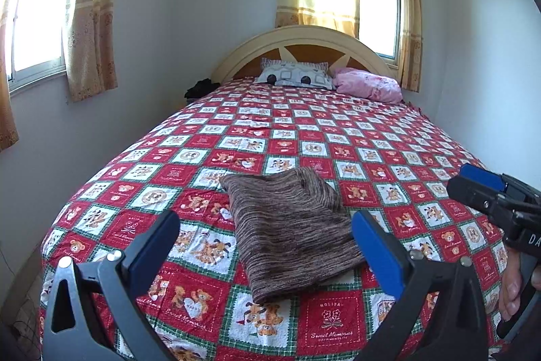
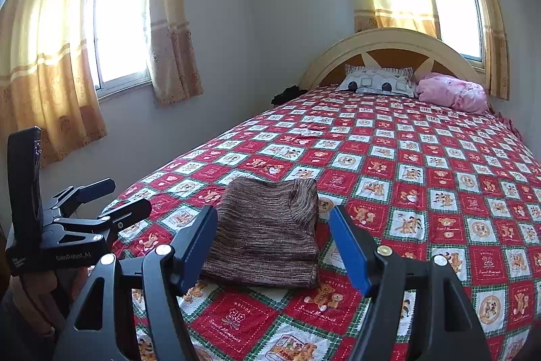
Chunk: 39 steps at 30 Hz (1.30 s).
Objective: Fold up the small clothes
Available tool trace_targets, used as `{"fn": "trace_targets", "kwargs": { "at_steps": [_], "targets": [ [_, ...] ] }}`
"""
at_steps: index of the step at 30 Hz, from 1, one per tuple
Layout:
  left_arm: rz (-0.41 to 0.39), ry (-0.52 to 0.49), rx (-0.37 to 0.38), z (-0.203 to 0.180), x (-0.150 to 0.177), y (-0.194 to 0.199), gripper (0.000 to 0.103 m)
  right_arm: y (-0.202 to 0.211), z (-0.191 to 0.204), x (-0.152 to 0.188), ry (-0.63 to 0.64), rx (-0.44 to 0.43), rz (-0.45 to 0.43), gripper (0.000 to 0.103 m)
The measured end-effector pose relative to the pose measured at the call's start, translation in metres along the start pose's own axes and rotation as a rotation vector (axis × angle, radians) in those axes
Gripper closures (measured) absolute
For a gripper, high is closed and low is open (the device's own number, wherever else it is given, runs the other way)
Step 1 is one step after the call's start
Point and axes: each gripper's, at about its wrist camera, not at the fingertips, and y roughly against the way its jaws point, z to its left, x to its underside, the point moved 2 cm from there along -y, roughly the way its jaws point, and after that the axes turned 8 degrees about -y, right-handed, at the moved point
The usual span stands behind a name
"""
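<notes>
A brown striped knit garment [image 1: 287, 225] lies folded into a flat rectangle on the red checked bedspread [image 1: 338, 137] near the foot of the bed. It also shows in the right wrist view [image 2: 267, 232]. My left gripper [image 1: 267, 246] is open and empty, held above the near end of the garment, apart from it. My right gripper [image 2: 274, 246] is open and empty, also just short of the garment. The right gripper shows at the right edge of the left wrist view [image 1: 473, 185]. The left gripper shows at the left of the right wrist view [image 2: 118, 198].
A grey patterned pillow [image 1: 294, 75] and a pink pillow [image 1: 368, 85] lie against the arched headboard [image 1: 301, 39]. A dark bundle [image 1: 201, 88] sits beside the bed's far left corner. Curtained windows [image 1: 37, 12] stand on the left and back walls. The bed's left edge drops to the floor.
</notes>
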Motion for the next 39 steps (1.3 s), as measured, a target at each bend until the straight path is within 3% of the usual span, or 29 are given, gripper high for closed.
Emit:
{"fn": "trace_targets", "kwargs": {
  "at_steps": [21, 39],
  "targets": [
    [-0.008, -0.022, -0.002, -0.007, -0.007, 0.005, 0.000, 0.020, -0.008, -0.007, -0.028, 0.017, -0.082, 0.033],
    [-0.029, -0.027, -0.041, -0.002, -0.003, 0.003, 0.000, 0.013, -0.008, 0.003, -0.023, 0.011, -0.047, 0.033]
  ]
}}
